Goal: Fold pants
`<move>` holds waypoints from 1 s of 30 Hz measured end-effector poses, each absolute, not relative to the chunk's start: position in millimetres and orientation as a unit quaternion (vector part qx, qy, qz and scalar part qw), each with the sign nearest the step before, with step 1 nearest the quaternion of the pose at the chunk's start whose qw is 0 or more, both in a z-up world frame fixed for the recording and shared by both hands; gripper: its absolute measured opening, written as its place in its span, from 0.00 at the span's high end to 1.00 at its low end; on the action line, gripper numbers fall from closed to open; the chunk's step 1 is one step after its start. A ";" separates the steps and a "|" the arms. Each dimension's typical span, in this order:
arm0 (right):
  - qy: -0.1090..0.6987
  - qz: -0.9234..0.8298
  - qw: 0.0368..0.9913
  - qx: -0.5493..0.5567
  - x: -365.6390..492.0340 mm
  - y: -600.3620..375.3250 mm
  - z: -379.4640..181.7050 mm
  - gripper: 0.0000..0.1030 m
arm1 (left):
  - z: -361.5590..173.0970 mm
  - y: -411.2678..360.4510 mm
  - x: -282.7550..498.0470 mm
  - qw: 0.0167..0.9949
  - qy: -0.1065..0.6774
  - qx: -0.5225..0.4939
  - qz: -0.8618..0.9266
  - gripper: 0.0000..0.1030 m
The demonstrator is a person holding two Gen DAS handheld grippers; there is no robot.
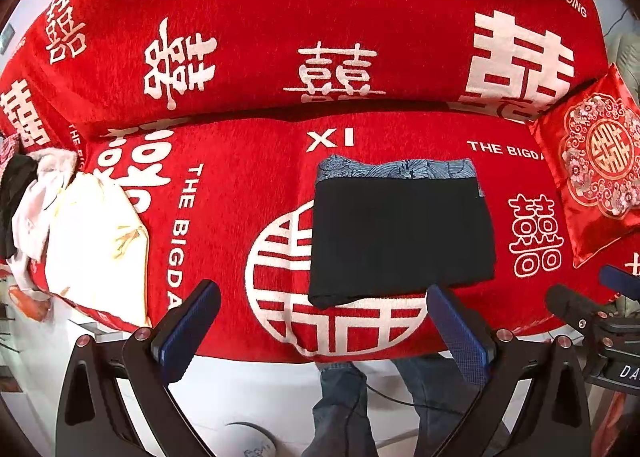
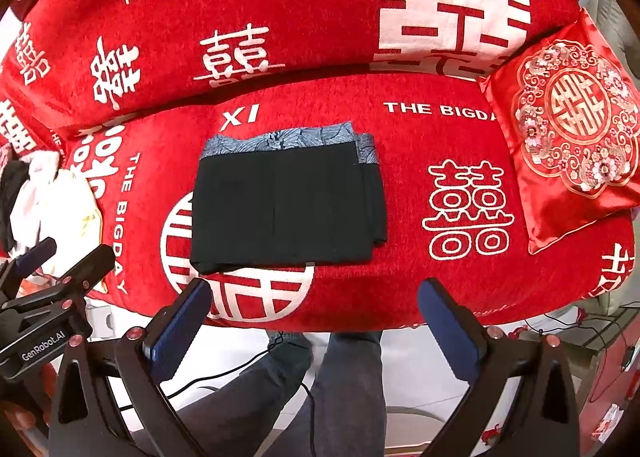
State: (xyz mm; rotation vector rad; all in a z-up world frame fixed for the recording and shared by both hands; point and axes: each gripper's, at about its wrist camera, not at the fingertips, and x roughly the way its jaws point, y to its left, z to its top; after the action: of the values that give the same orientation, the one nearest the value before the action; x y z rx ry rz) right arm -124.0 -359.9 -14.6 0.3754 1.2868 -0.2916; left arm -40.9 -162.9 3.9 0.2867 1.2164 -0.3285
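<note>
A red cushion (image 2: 568, 129) sits right of the folded black pants (image 2: 288, 209); left claw (image 1: 324, 329) and right claw (image 2: 316, 321) gape empty.

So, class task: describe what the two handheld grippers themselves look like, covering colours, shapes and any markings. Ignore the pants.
Both match. The left gripper and right gripper each have two flat fingers with textured blue pads, carried on angular black frames with triangular cut-outs and small round reddish-silver fasteners. The right wrist view shows white "GenRobot.AI" lettering on the left gripper's body. No sleeves are visible.
</note>
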 end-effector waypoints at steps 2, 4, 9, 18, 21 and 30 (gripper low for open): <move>0.593 -0.134 0.775 0.174 -124.1 -360.3 -13.9 0.00 | 3.9 -163.4 -41.2 0.799 0.566 0.134 -0.153 0.00; 0.594 -0.134 0.774 0.172 -123.8 -360.8 -14.0 0.00 | 5.8 -163.4 -39.9 0.799 0.564 0.137 -0.156 0.00; 0.593 -0.133 0.775 0.172 -124.4 -361.0 -12.8 0.00 | 7.7 -164.7 -38.5 0.799 0.563 0.142 -0.160 0.00; 0.593 -0.135 0.775 0.169 -124.4 -358.6 -11.4 0.00 | 5.8 -160.1 -38.2 0.800 0.562 0.142 -0.157 0.00; 0.593 -0.135 0.776 0.168 -124.2 -358.1 -10.6 0.00 | 4.7 -158.5 -37.9 0.800 0.561 0.145 -0.158 0.00; 0.595 -0.129 0.779 0.153 -117.5 -353.1 -11.0 0.00 | 4.0 -160.3 -38.3 0.799 0.560 0.154 -0.156 0.00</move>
State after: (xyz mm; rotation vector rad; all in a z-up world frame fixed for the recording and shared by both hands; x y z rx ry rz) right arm -117.5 -353.1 -11.0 0.3313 1.2854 -0.2793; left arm -38.3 -160.3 4.0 0.3309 1.2024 -0.3358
